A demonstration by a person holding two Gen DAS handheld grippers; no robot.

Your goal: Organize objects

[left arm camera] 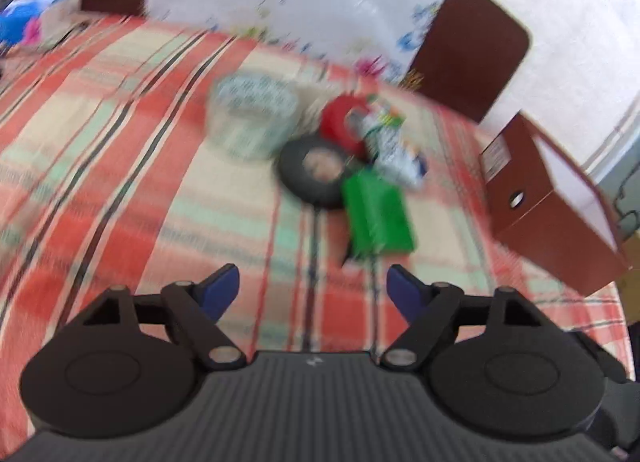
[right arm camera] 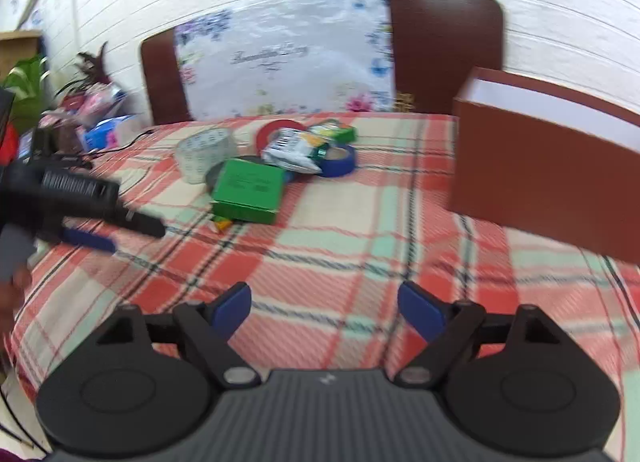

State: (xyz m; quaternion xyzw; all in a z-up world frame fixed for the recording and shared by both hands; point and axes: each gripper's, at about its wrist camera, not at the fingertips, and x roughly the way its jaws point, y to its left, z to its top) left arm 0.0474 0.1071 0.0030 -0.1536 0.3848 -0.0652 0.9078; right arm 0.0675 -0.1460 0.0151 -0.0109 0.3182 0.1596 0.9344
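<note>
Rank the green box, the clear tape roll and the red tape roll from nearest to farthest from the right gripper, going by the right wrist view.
1. Green box: nearest the right gripper, ahead and left, at the front of the pile.
2. Clear tape roll: farther left, behind the box.
3. Red tape roll: farthest, at the back of the pile.

The table [right arm camera: 340, 246] is covered by a red, cream and mint plaid cloth. A green box [right arm camera: 248, 190] lies near its middle. Behind the green box: a clear tape roll [right arm camera: 206, 154], black tape roll [left arm camera: 312, 170], red tape roll [right arm camera: 276, 130], snack packet [right arm camera: 294, 148] and blue tape roll [right arm camera: 340, 162]. Right of the green box stands a brown box [right arm camera: 548, 178].
</note>
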